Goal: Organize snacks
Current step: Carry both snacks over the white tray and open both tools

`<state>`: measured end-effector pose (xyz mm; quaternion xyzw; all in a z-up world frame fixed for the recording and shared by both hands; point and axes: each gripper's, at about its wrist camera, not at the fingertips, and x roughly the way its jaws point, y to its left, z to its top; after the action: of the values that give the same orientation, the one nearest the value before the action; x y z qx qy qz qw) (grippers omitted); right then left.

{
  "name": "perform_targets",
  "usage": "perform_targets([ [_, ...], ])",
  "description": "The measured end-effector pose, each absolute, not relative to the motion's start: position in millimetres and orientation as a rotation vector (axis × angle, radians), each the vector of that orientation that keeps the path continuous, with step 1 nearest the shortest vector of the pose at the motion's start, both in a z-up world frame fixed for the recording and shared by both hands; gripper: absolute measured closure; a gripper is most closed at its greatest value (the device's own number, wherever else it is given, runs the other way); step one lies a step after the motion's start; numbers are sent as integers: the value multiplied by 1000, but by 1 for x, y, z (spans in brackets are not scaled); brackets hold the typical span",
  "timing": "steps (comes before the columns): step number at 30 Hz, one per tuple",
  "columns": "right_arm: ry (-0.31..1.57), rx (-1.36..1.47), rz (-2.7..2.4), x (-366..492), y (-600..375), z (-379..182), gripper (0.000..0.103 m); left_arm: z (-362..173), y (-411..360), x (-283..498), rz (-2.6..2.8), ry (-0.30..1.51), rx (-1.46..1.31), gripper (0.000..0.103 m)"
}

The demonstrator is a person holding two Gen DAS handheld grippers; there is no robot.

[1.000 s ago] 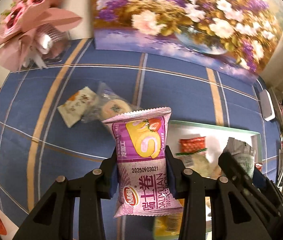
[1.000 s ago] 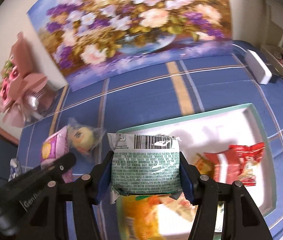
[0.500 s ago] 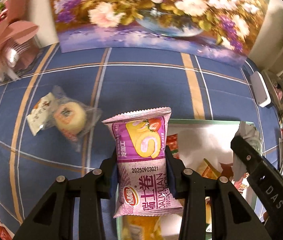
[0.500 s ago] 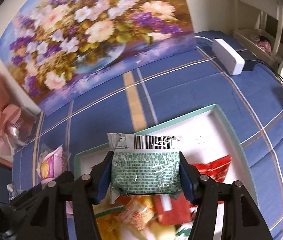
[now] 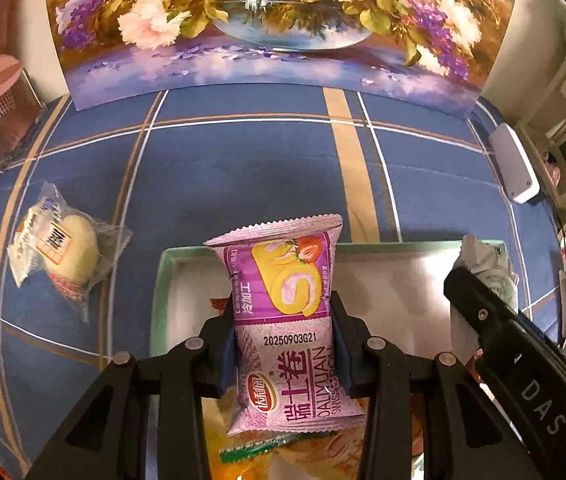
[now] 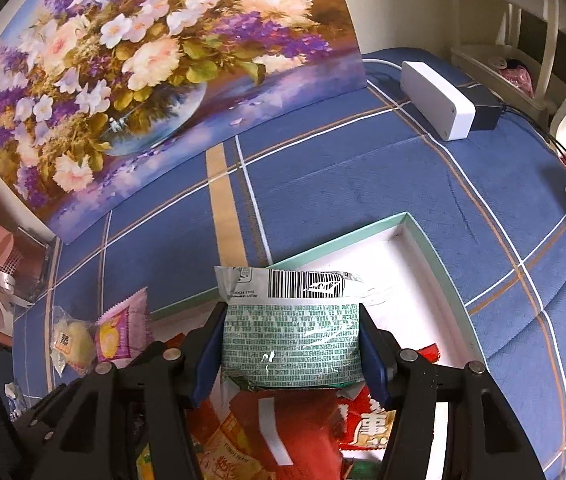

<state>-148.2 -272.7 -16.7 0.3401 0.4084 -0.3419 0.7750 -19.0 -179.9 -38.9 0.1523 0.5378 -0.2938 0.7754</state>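
Delivery step. The left hand-held gripper clenched a pink-purple foil swiss-roll packet; the right hand-held gripper clenched a green-printed plastic snack packet. Both hung above the white, mint-rimmed cardboard tray, with one clear-wrapped yellow cake left on the blue plaid worktop at 9 o'clock. Next, presumably: lower, then release inside.

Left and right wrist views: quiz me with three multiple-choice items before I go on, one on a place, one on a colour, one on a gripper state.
1. Where does the clear-wrapped yellow cake lie?
A. in the tray
B. on the blue tablecloth, left of the tray
C. on the white box

2. What colour is the Swiss roll packet in the left gripper?
A. purple-pink
B. green
C. red

3. How is the right gripper?
A. open and empty
B. shut on nothing
C. shut on the green-printed packet

Answers: 1 B, it lies on the cloth outside the tray rim. 2 A, the wrapper is purple-pink. 3 C, both pads press its sides.
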Motion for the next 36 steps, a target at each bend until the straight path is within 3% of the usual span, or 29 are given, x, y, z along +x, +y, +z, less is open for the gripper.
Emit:
perform_targets([
  [18, 986, 777, -820, -161, -284, -32, 40, -35, -190, -32, -696, 1078, 369, 62],
  [36, 1079, 855, -845, -175, -293, -51, 39, -53, -209, -51, -762, 1122, 462, 61],
])
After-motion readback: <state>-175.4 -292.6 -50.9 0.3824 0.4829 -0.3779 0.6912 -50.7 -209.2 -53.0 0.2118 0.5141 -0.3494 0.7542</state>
